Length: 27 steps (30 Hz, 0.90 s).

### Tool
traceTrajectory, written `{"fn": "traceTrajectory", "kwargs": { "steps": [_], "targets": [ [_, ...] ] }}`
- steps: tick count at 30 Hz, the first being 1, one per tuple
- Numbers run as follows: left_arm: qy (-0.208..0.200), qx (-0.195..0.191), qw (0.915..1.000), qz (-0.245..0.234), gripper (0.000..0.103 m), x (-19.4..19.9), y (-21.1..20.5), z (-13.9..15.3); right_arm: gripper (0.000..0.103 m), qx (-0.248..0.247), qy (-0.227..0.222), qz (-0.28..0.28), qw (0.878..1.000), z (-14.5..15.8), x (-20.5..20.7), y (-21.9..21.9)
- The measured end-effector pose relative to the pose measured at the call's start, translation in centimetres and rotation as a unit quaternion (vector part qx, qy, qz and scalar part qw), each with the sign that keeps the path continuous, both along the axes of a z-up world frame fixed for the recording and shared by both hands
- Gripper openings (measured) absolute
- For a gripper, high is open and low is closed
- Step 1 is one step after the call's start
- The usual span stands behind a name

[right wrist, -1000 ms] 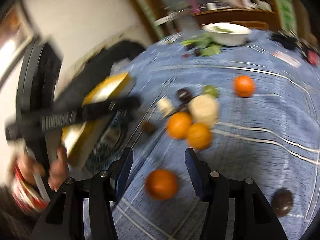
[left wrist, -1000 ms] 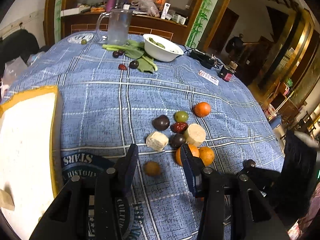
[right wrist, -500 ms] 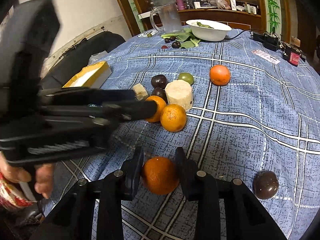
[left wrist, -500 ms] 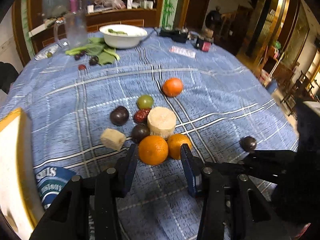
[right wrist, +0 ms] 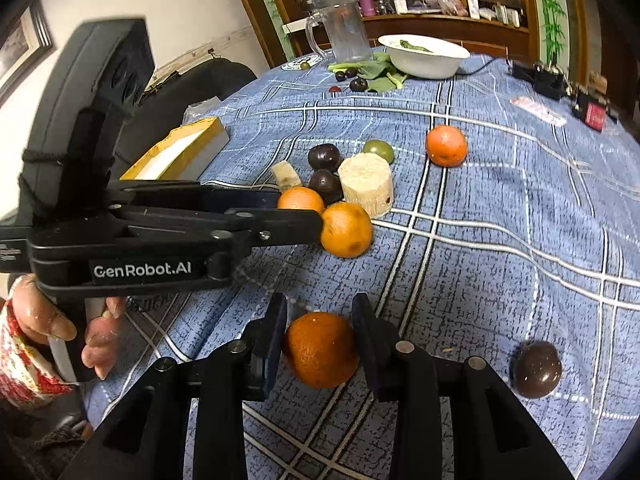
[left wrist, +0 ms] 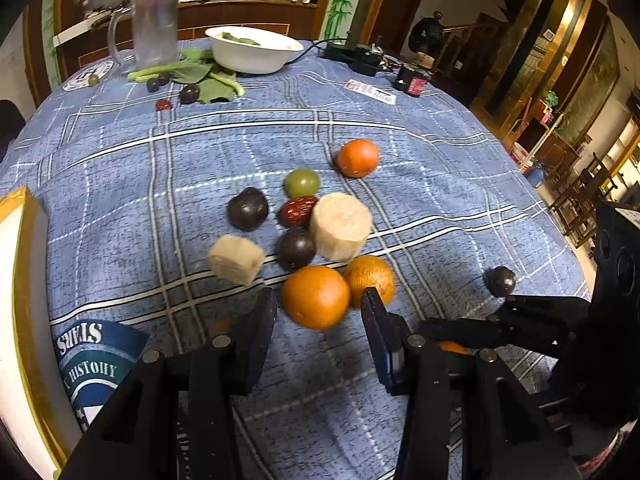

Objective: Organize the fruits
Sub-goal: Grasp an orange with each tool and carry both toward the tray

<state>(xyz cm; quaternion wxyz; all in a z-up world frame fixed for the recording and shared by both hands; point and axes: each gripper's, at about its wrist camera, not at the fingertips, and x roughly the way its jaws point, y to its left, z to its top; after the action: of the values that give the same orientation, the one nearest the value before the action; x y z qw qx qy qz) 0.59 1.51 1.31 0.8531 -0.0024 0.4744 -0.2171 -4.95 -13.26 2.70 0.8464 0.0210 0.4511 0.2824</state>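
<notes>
A cluster of fruit lies mid-table on the blue plaid cloth (left wrist: 120, 184): two oranges (left wrist: 316, 297) (left wrist: 370, 278), two dark plums (left wrist: 248, 209), a red date (left wrist: 298, 212), a green grape (left wrist: 302, 183), two pale cut chunks (left wrist: 340, 226) (left wrist: 235, 259) and a lone orange (left wrist: 357, 158). My left gripper (left wrist: 318, 322) is open with the near orange between its fingertips. My right gripper (right wrist: 320, 334) is shut on another orange (right wrist: 322, 354) at the near table edge. The left gripper (right wrist: 304, 210) shows in the right wrist view beside the cluster.
A yellow-edged white box (left wrist: 18, 300) stands at the left. A dark plum (right wrist: 537, 368) lies to the right of my right gripper. At the back are a white bowl (left wrist: 250, 54), a clear jug (left wrist: 154, 26), green leaves with small fruit (left wrist: 200, 84) and black devices (left wrist: 360, 56).
My left gripper moved forward to the orange pair and now straddles the near orange. My right gripper narrowed from open to shut on its orange.
</notes>
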Motion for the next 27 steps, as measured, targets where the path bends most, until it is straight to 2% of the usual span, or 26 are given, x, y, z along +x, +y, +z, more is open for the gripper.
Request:
{"fn": "traceTrajectory", "kwargs": {
  "steps": [4,7,8,10,13,19,23,27],
  "targets": [
    [-0.006,-0.007,0.9999,0.004,0.043,0.4,-0.3,0.1,0.038,0.016,0.023,-0.011,1.000,-0.1,-0.1,-0.8],
    [-0.016,-0.011,0.9998,-0.006,0.043,0.4,-1.2,0.3,0.039,-0.015,0.009,-0.005,1.000,0.0,-0.8,0.1],
    [-0.024,-0.004,0.9997,-0.009,0.042,0.1,-1.5,0.4,0.039,-0.026,0.005,-0.005,1.000,0.0,-1.1,0.4],
    [-0.035,0.008,0.9993,-0.007,0.030,-0.4,-1.7,0.6,0.039,-0.049,-0.005,-0.008,0.999,0.0,-1.5,1.1],
    [-0.034,0.007,0.9994,-0.001,0.028,-0.8,-1.2,0.6,0.038,-0.064,-0.014,-0.014,0.998,0.1,-2.0,1.3],
    [-0.054,-0.031,0.9967,0.051,0.028,-2.9,2.7,2.8,0.038,-0.068,-0.013,-0.026,0.997,0.7,-3.0,1.3],
    [-0.080,-0.063,0.9887,0.110,0.028,-5.4,7.9,5.5,0.038,-0.063,-0.029,-0.021,0.997,2.5,-3.7,2.5],
    [-0.104,-0.046,0.9767,0.182,0.029,-7.2,13.5,6.9,0.038,-0.041,-0.045,0.004,0.998,4.7,-3.8,5.5]
  ]
}}
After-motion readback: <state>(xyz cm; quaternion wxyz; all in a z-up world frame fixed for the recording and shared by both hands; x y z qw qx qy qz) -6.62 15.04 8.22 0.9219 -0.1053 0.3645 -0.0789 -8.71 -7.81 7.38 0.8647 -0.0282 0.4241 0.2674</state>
